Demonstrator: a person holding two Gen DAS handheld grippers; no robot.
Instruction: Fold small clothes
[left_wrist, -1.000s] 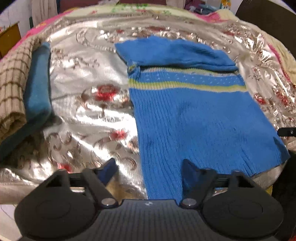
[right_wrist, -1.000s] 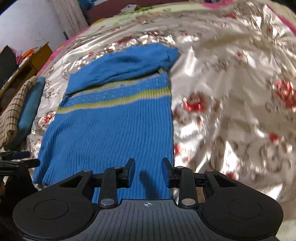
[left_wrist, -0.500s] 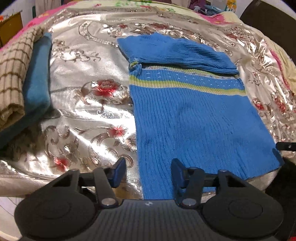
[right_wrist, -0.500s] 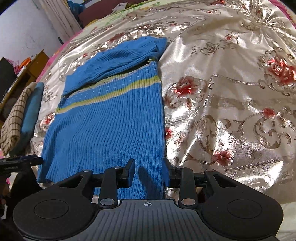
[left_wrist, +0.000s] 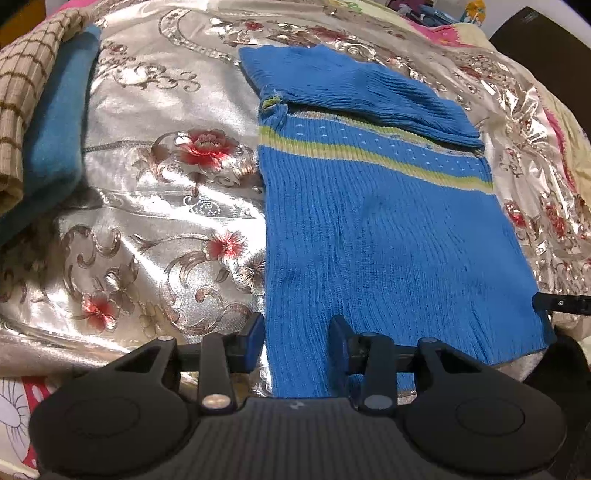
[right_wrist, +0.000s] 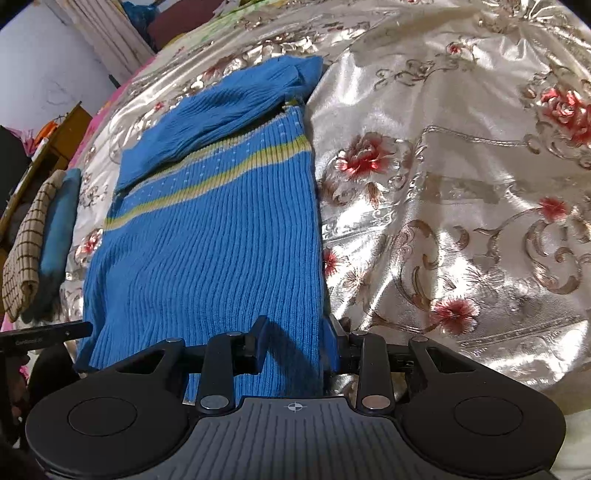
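A blue ribbed knit sweater (left_wrist: 384, 236) with a yellow-green stripe lies flat on the silver floral bedspread (left_wrist: 155, 206), its sleeves folded across the top. My left gripper (left_wrist: 297, 341) is open, its fingers straddling the sweater's near left hem corner. My right gripper (right_wrist: 295, 345) is open, its fingers straddling the near right hem corner of the sweater (right_wrist: 207, 243). Each gripper's tip shows at the edge of the other's view.
A folded teal garment (left_wrist: 55, 122) and a tan checked one (left_wrist: 22, 92) are stacked at the left of the bed. A wooden cabinet (right_wrist: 48, 147) stands beyond the bed's far left. The bedspread (right_wrist: 461, 184) extends right.
Both grippers have moved forward over the sweater's near hem. The left jaws have narrowed around the left corner; the right jaws stay about as wide.
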